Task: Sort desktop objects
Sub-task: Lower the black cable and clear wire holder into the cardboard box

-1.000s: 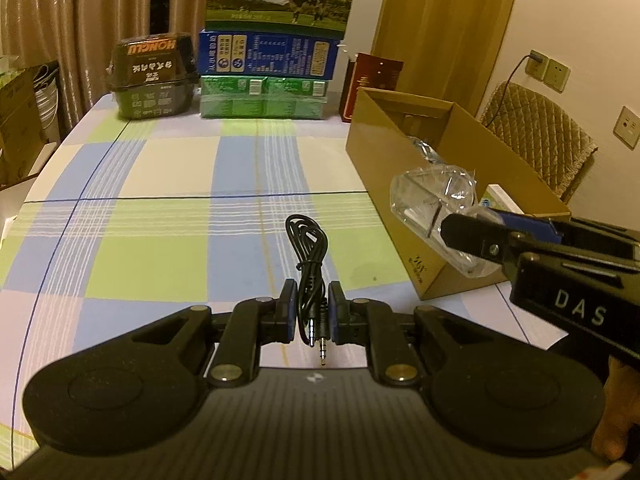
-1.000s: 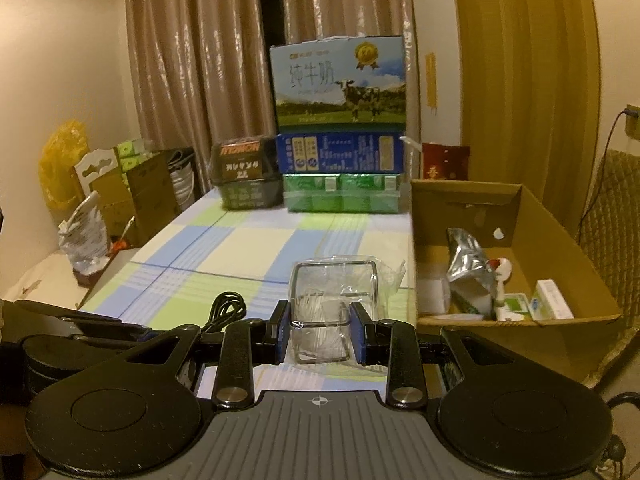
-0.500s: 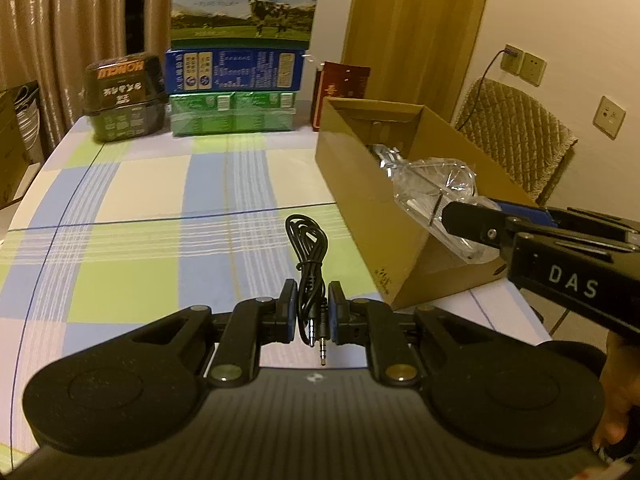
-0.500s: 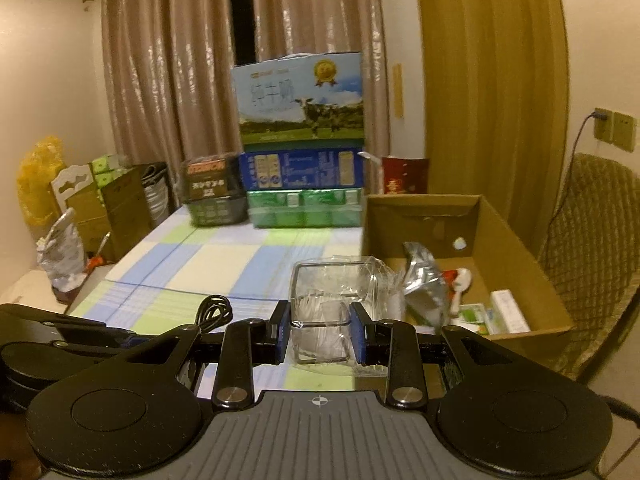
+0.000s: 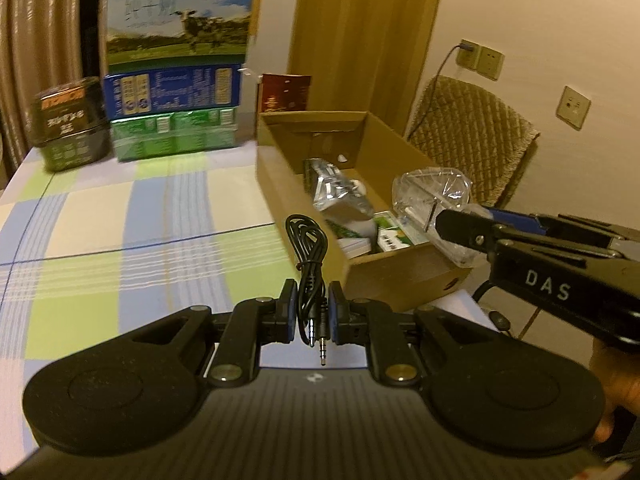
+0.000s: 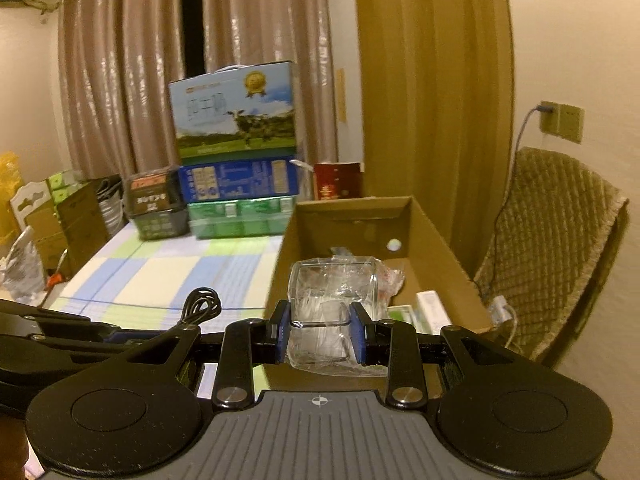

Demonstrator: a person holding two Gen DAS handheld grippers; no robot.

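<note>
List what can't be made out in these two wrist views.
- Clear plastic pack, right wrist view: crinkled and glary, contents unreadable; it also hides the box floor behind it.
- Cardboard box, left wrist view: the near wall hides part of the floor; labels on the small packets are too small to read.
- Black audio cable, left wrist view: only one plug shows past the left hand-held gripper.
- Milk carton, right wrist view: print blurred.

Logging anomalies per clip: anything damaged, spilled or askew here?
Nothing stands out. The left gripper holds a coiled black audio cable, and the right gripper holds a clear plastic package over the open cardboard box.
</note>
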